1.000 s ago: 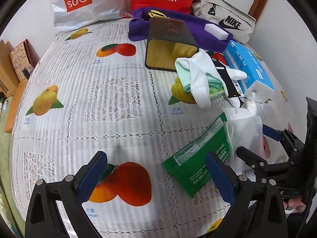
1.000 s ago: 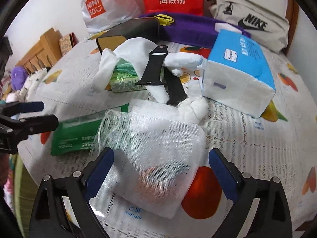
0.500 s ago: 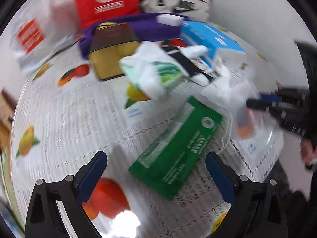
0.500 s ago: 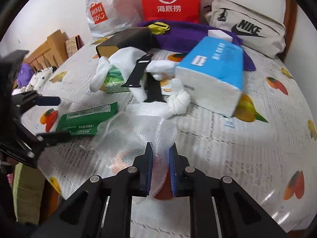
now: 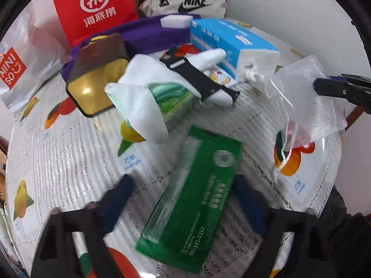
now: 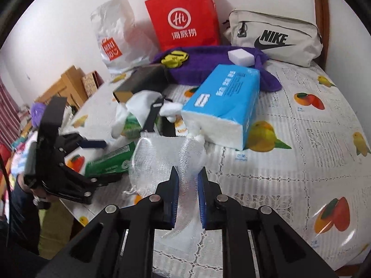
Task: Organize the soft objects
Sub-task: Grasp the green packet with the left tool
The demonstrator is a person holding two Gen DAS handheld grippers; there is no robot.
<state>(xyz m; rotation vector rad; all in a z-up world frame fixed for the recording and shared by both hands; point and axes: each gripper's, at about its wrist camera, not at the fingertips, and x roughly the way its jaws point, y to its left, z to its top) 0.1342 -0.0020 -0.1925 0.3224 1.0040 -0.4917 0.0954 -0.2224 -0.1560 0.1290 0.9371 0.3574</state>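
Observation:
My right gripper point(image 6: 187, 190) is shut on a white mesh bag point(image 6: 167, 159) and holds it off the table; in the left wrist view the mesh bag point(image 5: 308, 97) hangs from it at the right. A green wipes pack point(image 5: 197, 197) lies flat on the fruit-print tablecloth point(image 5: 69, 157). My left gripper point(image 5: 183, 197) straddles that pack with its jaws closing. The right finger is near the pack's edge and the left finger stands apart from it. From the right wrist view the left gripper point(image 6: 102, 162) sits over the green pack point(image 6: 109, 162).
Behind lie a white sock point(image 5: 143, 92) over a green tissue pack, a black watch strap point(image 5: 192, 74), a blue tissue pack point(image 5: 231, 39), a gold-and-black box point(image 5: 97, 81) and a purple cloth point(image 5: 150, 34). A red bag point(image 5: 92, 7), a Miniso bag point(image 5: 18, 64) and a Nike pouch point(image 5: 185, 0) line the wall.
My right gripper shut on the mesh bag and raised it off the table. My left gripper rolled and moved over the green pack, and its jaws have narrowed.

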